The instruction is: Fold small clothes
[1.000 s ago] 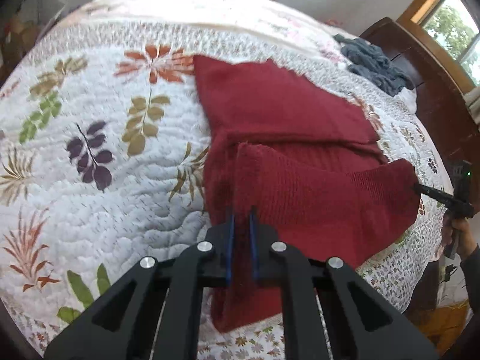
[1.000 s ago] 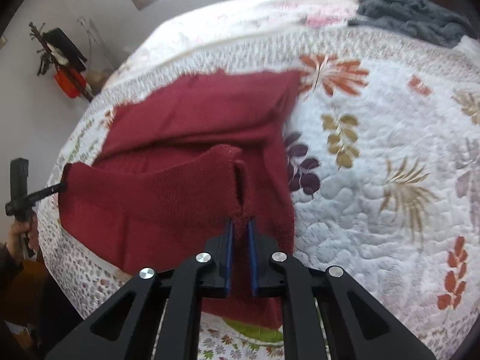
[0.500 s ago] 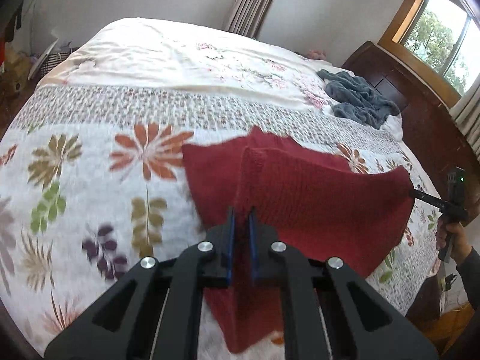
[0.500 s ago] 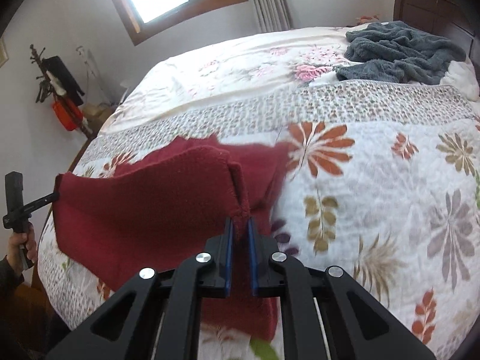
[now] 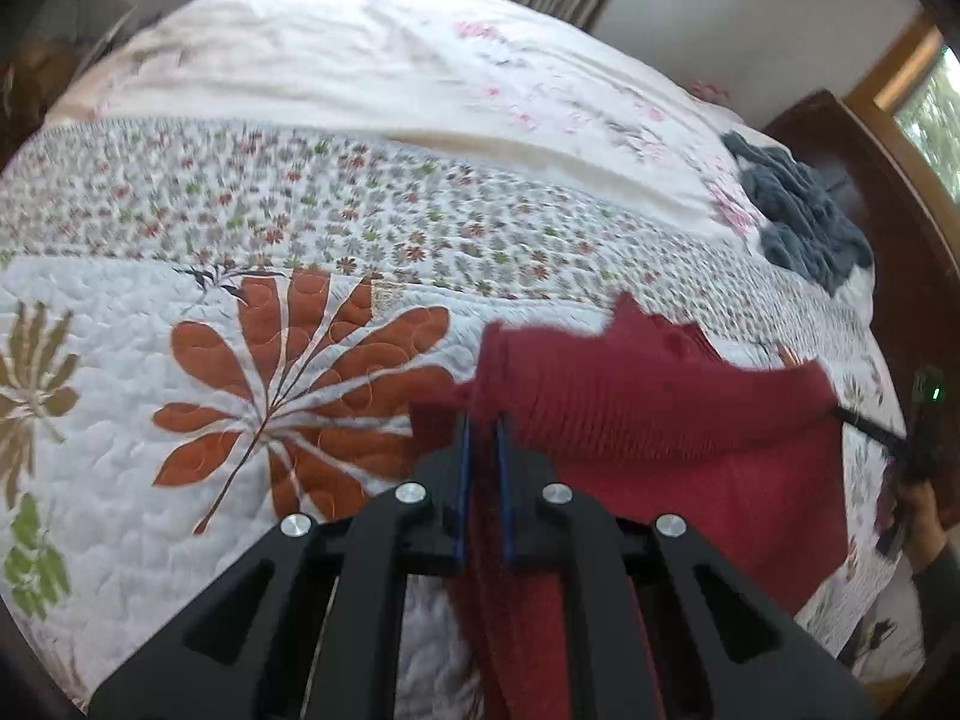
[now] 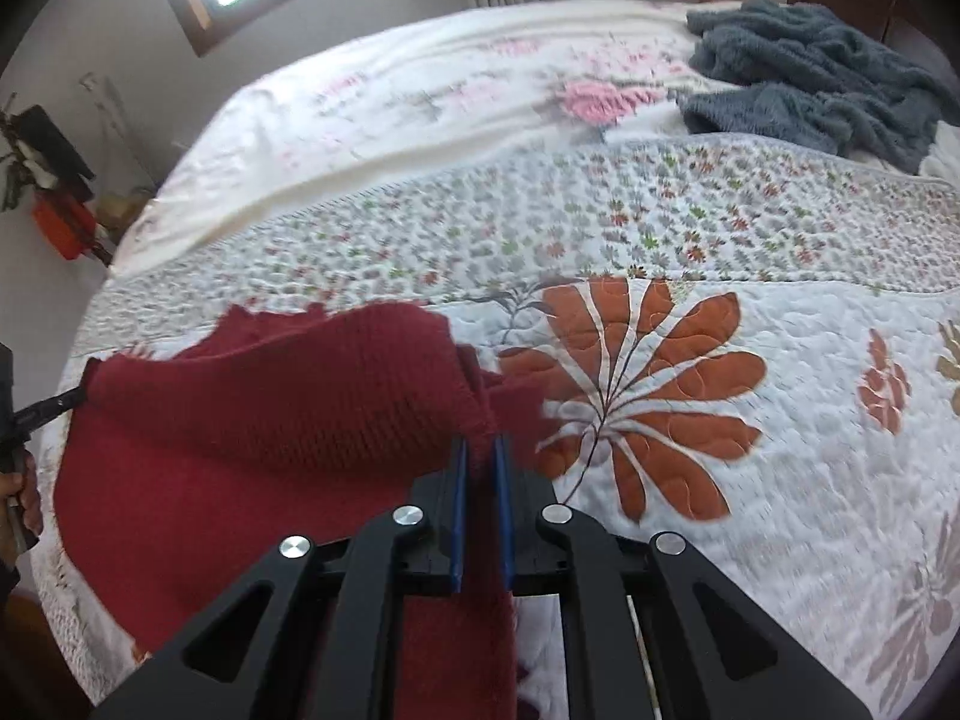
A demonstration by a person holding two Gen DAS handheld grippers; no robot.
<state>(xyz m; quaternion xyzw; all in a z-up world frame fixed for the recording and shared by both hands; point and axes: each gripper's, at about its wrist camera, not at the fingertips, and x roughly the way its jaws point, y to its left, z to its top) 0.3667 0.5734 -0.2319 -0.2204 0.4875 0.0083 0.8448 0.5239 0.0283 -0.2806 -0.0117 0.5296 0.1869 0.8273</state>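
1. Left wrist view: left tool (image 5: 480,438) is clamping nearly shut on one corner of the red knit sweater (image 5: 672,414); blue-edged jaws are parallel w/ only a thin strip of fabric btwn them.
2. Right wrist view: right tool (image 6: 480,462) is pinching the other corner of the same raised edge (image 6: 270,396), jaws equally tight. In this view the left tool (image 6: 42,411) is showing at the far left edge, its tip gripping the far corner.
3. Sweater is lying on the floral quilt (image 5: 210,450) near the bed's edge; the held edge is hanging in the air above the rest of the garment, sagging slightly btwn the two grips.
4. Judgement: the step in hand is carrying the lifted edge over the lower layer to make a fold; seems mid-fold, not yet laid down.
5. To do it well: keeping both tools level and spread apart so the edge is staying taut, lowering both together, lining the held edge up w/ the far edge before letting go.
6. Risk: loose knit is stretchy, so uneven pull could be skewing the fold or bunching the layer underneath.
7. Grey fleece blanket (image 6: 810,72) is sitting well apart, near the headboard; no interference.
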